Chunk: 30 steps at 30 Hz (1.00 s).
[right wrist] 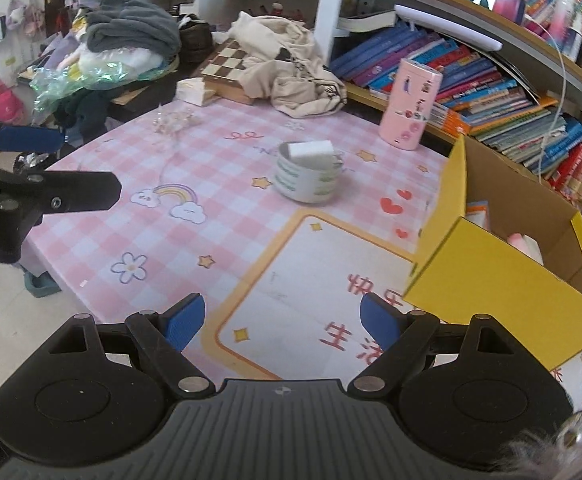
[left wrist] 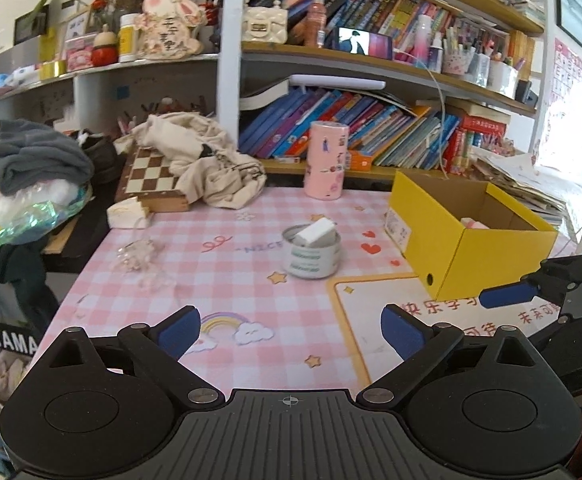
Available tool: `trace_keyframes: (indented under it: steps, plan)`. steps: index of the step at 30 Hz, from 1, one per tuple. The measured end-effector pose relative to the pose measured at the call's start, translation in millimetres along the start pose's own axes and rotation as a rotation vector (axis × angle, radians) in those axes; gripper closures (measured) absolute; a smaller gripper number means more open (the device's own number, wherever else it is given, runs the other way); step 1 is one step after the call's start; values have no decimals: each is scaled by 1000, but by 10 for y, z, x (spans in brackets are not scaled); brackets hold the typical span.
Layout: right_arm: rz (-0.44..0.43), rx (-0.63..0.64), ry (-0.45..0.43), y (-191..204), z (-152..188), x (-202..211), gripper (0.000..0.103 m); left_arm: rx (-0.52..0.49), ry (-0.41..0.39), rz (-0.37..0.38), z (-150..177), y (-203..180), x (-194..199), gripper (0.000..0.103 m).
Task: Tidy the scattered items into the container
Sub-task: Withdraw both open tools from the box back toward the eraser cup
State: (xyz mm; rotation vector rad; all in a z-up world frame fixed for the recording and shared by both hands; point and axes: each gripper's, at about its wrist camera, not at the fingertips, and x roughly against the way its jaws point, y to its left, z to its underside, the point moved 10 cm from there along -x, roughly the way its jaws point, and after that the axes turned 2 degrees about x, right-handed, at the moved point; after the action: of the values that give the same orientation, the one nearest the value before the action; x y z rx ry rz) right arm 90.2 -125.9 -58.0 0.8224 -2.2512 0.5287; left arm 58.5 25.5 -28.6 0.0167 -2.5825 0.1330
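White sponge (left wrist: pixel 315 231) tilted in tin (left wrist: pixel 311 258), left of yellow box (left wrist: pixel 491 256).

Here's the left hand-held gripper (left wrist: pixel 291 330): matte black all over, a ribbed grey-black plate at six o'clock stamped with a small crosshair mark. Two round black discs flank it, each topped by a triangular cut-out link. Silver screw heads glint at the pivots. Its fingers (left wrist: pixel 181 330) wear blue textured pads. The right hand-held gripper (right wrist: pixel 283 320) is built the same: ribbed plate, round mark, silver pivots, blue pads. At five o'clock there, a bit of grey fluffy sleeve (right wrist: pixel 539 446).
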Motion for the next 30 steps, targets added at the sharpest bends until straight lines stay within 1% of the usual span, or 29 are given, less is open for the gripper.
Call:
trace_keyframes:
  steps: [3, 8, 14, 17, 21, 23, 26, 30]
  plan:
    - [-13, 12, -1, 88, -46, -12, 18, 21, 2, -21, 26, 112, 36, 4]
    - [-39, 50, 10, 244, -122, -77, 17, 54, -19, -51, 39, 264, 132, 4]
    - [-54, 101, 0, 361, -219, -108, 17, 99, -30, -86, 46, 405, 163, 4]
    - [-43, 125, -16, 358, -251, -86, 17, 131, -49, -102, 19, 450, 151, 4]
    - [-30, 125, -11, 298, -248, -119, 17, 159, -97, -116, -66, 505, 151, 4]
    - [-29, 119, -8, 264, -260, -153, 16, 173, -107, -129, -88, 543, 133, 4]
    - [-36, 114, -4, 232, -288, -237, 16, 187, -85, -138, -78, 587, 46, 4]
    - [-58, 114, 5, 232, -351, -381, 16, 176, -52, -154, -69, 632, -65, 4]
